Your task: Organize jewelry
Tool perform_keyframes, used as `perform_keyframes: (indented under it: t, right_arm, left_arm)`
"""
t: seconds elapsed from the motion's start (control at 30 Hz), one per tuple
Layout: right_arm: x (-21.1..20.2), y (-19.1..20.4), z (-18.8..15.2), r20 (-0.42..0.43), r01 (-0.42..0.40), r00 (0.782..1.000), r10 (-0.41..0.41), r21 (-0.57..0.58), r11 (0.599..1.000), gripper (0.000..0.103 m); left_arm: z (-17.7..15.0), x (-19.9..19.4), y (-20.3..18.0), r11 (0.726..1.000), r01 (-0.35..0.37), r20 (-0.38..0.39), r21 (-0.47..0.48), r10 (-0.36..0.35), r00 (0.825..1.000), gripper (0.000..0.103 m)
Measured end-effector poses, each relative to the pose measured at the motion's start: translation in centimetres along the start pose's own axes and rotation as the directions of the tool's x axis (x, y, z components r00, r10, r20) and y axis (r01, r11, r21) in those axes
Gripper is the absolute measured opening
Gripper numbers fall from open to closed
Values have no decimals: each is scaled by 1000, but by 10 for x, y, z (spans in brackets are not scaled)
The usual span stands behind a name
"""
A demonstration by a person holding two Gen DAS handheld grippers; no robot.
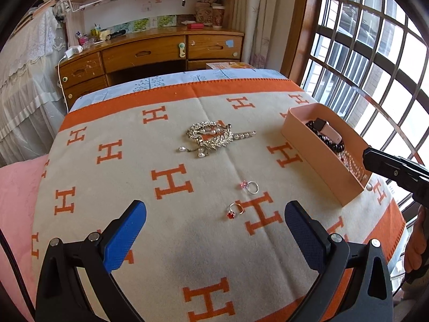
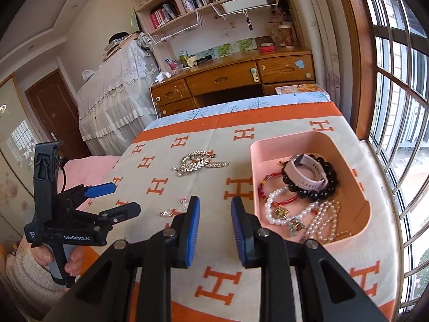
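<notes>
A pink box (image 2: 356,193) on the right of the blanket holds a pink watch (image 2: 305,174), black beads (image 2: 313,190), pearl strands (image 2: 319,220) and a red cord bracelet; it also shows in the left wrist view (image 1: 316,153). A silver and pearl pile (image 1: 210,136) lies mid-blanket, also in the right wrist view (image 2: 197,162). Two rings lie nearer: a pink-stone ring (image 1: 250,187) and a red-stone ring (image 1: 235,210). My left gripper (image 1: 214,228) is open, just short of the rings. My right gripper (image 2: 215,228) is open and empty, beside the box's near left corner.
The orange and cream H-pattern blanket (image 1: 171,179) covers the table. A pink cushion (image 1: 16,187) lies at the left. A wooden desk (image 1: 150,53) with shelves stands behind. A barred window (image 1: 375,61) runs along the right.
</notes>
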State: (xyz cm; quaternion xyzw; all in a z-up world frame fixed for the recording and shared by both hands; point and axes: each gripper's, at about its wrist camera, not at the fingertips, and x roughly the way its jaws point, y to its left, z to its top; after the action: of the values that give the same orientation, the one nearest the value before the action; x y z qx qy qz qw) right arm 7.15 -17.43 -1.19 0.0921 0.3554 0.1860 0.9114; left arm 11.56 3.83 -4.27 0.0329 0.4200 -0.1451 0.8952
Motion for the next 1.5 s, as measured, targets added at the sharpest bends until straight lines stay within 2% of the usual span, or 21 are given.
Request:
perform_keyframes:
  t: [0.07,0.27,0.33,0.47,0.57,0.67,0.7,0.87,0.93,1.03,1.1,1.27,1.4,1.5]
  right_arm:
    - [8,7,-6,-26,-13,1000,13,-10,1000,24]
    - [25,18,-20,-76,-26,997,25,-16,1000,24]
    - [28,19,-22,-84,-28,996,27,-14,1000,24]
    - [32,21,-24,-96,-30,995,29,-14,999,24]
    - [35,22,-24,-102,-32,994,30,-15,999,24]
    - [39,24,-25,-112,-33,993,31,-12,999,24]
    - [41,23,-25,-116,-34,993,33,-9,999,24]
    - [44,24,-26,-123,-38,992,36,-9,999,24]
    - [45,24,-26,-125,-39,991,38,-9,999,24]
    - [47,24,-26,-130,-36,991,35,-6,999,24]
    - [49,24,-27,-133,-37,990,36,-2,999,24]
    - [53,28,-27,-145,-38,989,37,-6,999,24]
    - [62,33,-27,-166,-49,985,46,-18,999,24]
    - [72,39,-25,-194,-73,979,67,-22,997,24]
  left_arm:
    - [-4,7,-3,999,-8,-13,37,8,1000,102]
    - [-12,29,-5,994,7,-75,107,1,997,88]
    - [-13,36,-5,992,21,-101,125,-8,995,75]
    - [-16,49,-6,986,49,-149,159,-25,988,62]
    - [-14,50,-6,983,70,-149,168,-45,988,55]
    - [-11,52,-6,980,86,-149,179,-59,987,42]
    - [-10,52,-7,978,92,-149,185,-64,987,34]
    - [-8,53,-10,973,101,-149,208,-71,986,29]
    - [-9,52,-11,970,114,-149,213,-83,985,18]
    - [-9,52,-15,966,116,-143,233,-84,986,10]
    - [-9,52,-18,964,110,-137,243,-78,987,9]
    - [-10,50,-14,978,88,-129,191,-64,990,6]
    - [-12,41,3,996,54,-110,74,-46,993,6]
    - [-16,30,17,999,36,-87,-21,-37,995,6]
